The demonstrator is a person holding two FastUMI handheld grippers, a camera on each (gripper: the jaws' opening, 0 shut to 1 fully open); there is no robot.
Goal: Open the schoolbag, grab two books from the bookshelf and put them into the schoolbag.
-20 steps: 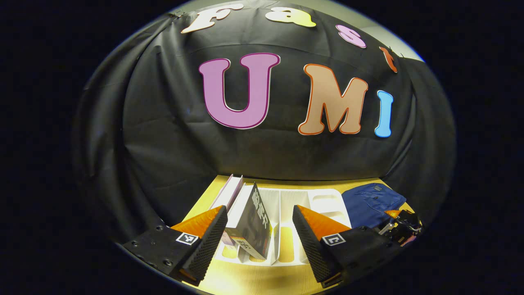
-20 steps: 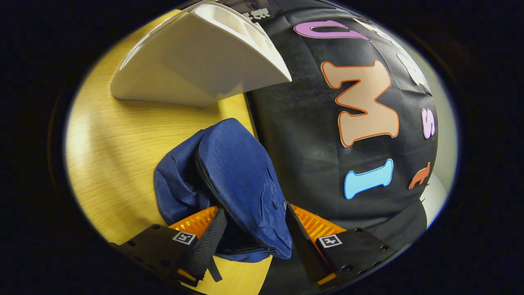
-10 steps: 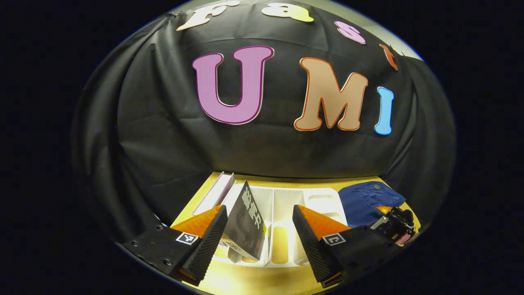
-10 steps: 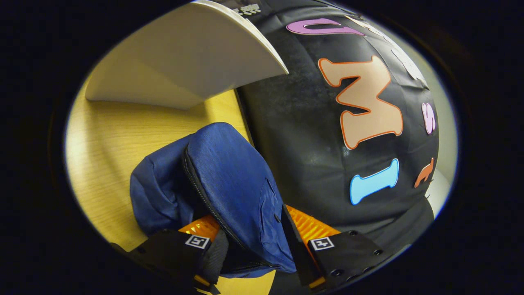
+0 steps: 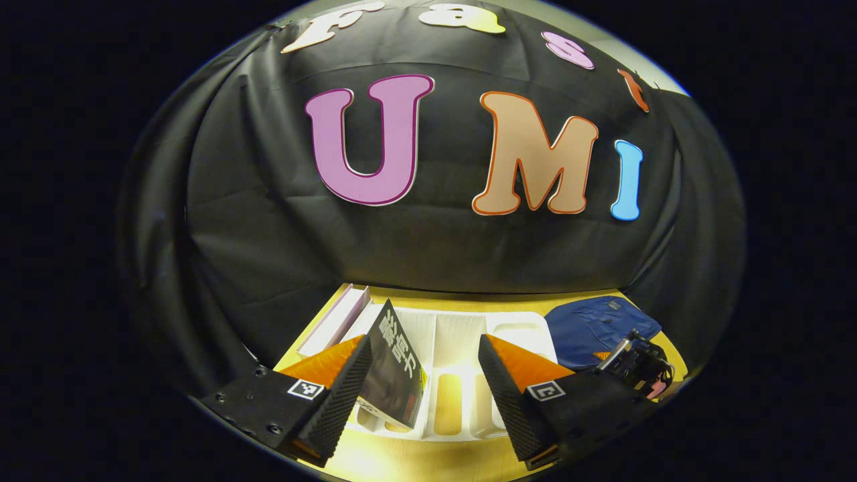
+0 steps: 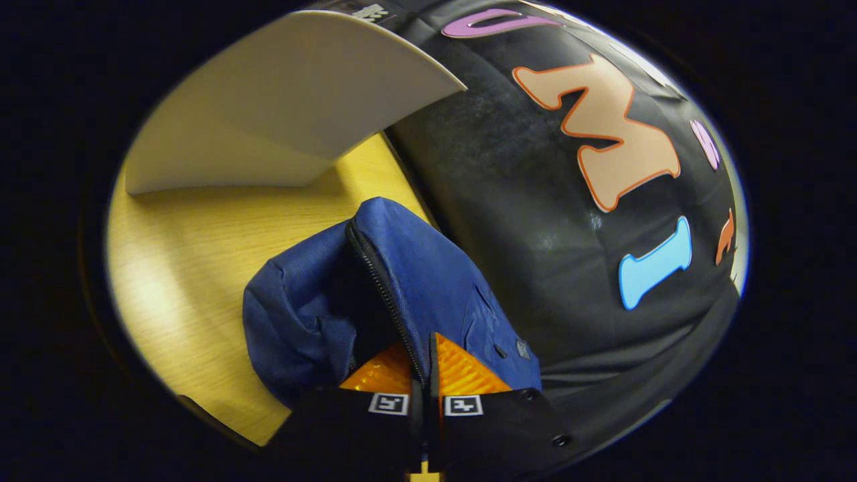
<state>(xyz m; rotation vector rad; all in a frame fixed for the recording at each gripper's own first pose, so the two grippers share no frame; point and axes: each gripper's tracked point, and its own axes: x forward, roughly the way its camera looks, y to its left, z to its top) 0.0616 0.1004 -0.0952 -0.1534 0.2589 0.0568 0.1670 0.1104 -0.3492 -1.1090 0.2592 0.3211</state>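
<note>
Right tongs (image 6: 423, 395) pinch the schoolbag (image 6: 402, 294) at its zipper edge, low at six o'clock. Left tongs (image 5: 422, 381) gape around a leaning book (image 5: 396, 371) in the bookshelf (image 5: 462, 335); closing off-centre could topple it.

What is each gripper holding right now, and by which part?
The right gripper is shut on the schoolbag, pinching its zipper edge. The left gripper is open, holding nothing.
</note>
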